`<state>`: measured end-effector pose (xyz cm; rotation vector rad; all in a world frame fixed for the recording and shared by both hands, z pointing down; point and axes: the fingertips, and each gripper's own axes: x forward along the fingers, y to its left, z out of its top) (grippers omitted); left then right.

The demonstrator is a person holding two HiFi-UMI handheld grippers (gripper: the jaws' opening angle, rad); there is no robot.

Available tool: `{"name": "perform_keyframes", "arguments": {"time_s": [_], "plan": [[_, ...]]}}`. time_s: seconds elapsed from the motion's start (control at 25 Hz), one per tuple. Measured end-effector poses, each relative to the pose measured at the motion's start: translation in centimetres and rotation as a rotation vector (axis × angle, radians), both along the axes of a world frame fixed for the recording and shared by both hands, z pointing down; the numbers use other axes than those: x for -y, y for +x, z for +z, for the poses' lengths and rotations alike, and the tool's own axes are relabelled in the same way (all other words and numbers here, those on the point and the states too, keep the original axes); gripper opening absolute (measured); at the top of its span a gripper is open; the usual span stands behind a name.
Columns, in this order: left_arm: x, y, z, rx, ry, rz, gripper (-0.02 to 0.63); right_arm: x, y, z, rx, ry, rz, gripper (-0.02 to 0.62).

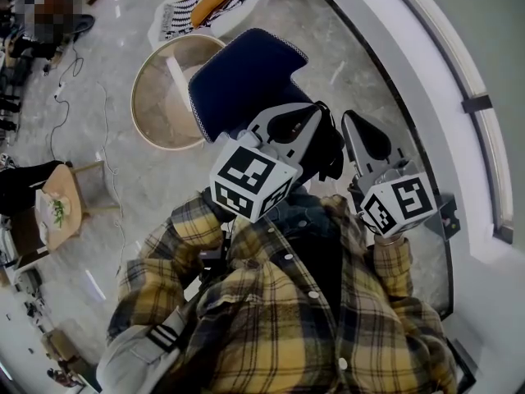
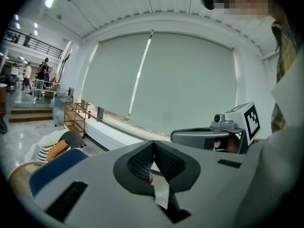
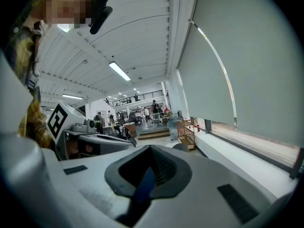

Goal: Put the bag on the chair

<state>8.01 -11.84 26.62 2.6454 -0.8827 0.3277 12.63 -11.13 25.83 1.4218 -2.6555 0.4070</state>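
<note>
The blue chair [image 1: 246,76] stands on the marble floor just ahead of me, its seat bare. A grey bag [image 1: 135,355] with a black strap hangs at the side of the plaid shirt, low in the head view. Both grippers are held up in front of the chest, apart from the bag and the chair. My left gripper [image 1: 317,115] is shut with nothing in it; its closed tips [image 2: 153,144] point over the chair [image 2: 57,167]. Beside it, my right gripper [image 1: 351,120] is also shut and empty [image 3: 151,149].
A round wooden table [image 1: 168,89] stands left of the chair. Beyond it a white seat holds a striped cushion [image 1: 184,11] and an orange thing [image 1: 212,0]. A curved white sill [image 1: 394,64] runs along the right. A small wooden table [image 1: 61,199] and cables lie at the left.
</note>
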Motion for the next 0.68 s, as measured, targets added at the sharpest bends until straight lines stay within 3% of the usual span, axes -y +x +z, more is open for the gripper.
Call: {"name": "perform_keyframes", "arguments": {"time_s": [0.68], "plan": [[-0.56, -0.58, 0.48, 0.019, -0.015, 0.007, 0.018, -0.41, -0.85, 0.2, -0.006, -0.019, -0.004, 0.015]]}}
